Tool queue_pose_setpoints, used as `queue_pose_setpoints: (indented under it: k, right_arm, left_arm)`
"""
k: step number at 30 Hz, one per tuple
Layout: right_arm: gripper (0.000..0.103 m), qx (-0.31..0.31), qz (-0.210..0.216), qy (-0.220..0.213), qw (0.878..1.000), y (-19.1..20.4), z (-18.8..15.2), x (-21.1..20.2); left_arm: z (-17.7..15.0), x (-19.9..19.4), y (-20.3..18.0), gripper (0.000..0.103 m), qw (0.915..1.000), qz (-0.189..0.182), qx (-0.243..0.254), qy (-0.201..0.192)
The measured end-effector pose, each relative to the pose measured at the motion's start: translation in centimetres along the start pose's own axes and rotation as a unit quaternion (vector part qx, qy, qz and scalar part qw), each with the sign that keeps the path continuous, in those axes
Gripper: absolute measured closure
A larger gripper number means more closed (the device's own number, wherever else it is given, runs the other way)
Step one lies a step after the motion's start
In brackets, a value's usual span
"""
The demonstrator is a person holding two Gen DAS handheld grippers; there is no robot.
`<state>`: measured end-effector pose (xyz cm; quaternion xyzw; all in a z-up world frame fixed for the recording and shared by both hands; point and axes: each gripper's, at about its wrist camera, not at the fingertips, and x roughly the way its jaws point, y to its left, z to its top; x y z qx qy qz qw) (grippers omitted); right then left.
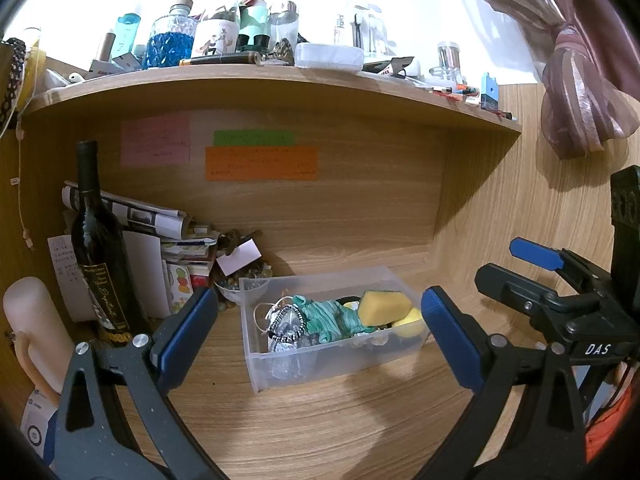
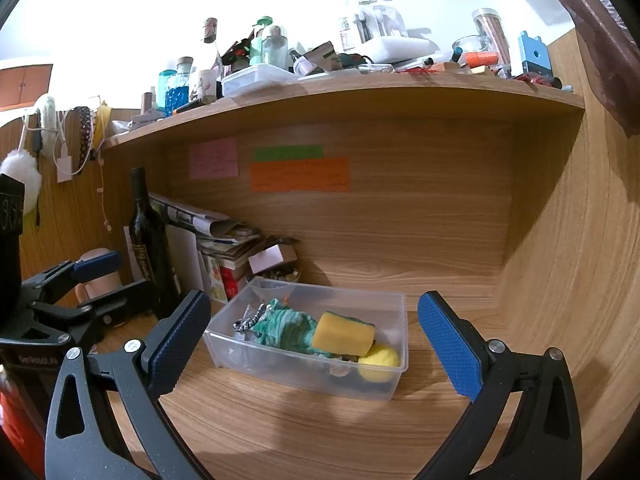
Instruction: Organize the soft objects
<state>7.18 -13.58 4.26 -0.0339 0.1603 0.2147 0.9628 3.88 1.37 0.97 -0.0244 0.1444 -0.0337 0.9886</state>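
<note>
A clear plastic box (image 1: 280, 364) (image 2: 240, 350) stands on the wooden desk under the shelf. In it lie a yellow sponge (image 1: 382, 307) (image 2: 343, 333), a green cloth (image 1: 332, 318) (image 2: 288, 330), a yellow soft ball (image 1: 410, 322) (image 2: 380, 361) and a beaded string (image 1: 286, 320) (image 2: 250, 320). My left gripper (image 1: 316, 336) is open and empty, a little in front of the box. My right gripper (image 2: 316, 344) is open and empty, just in front of the box. Each gripper shows at the edge of the other's view.
A dark wine bottle (image 1: 100, 256) (image 2: 150, 248), stacked papers and books (image 1: 160, 224) and a small bowl (image 1: 236, 290) stand left of the box. A pale cylinder (image 1: 30, 320) is at the far left. The shelf (image 1: 280, 80) above is crowded with bottles.
</note>
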Motion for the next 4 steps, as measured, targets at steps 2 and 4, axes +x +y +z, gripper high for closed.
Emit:
queue_pose_setpoints:
  k: [2,4]
  right_arm:
    - [0.0,0.0,0.001,0.0,1.0,0.05,0.02,0.05]
    - [0.0,0.0,0.001,0.001,1.0,0.09,-0.01,0.17]
  left_arm:
    - [-0.03,0.01,0.04,0.0,1.0,0.0,-0.001,0.0]
    - [-0.06,0.05,0.21,0.0,1.0,0.0,-0.003,0.0]
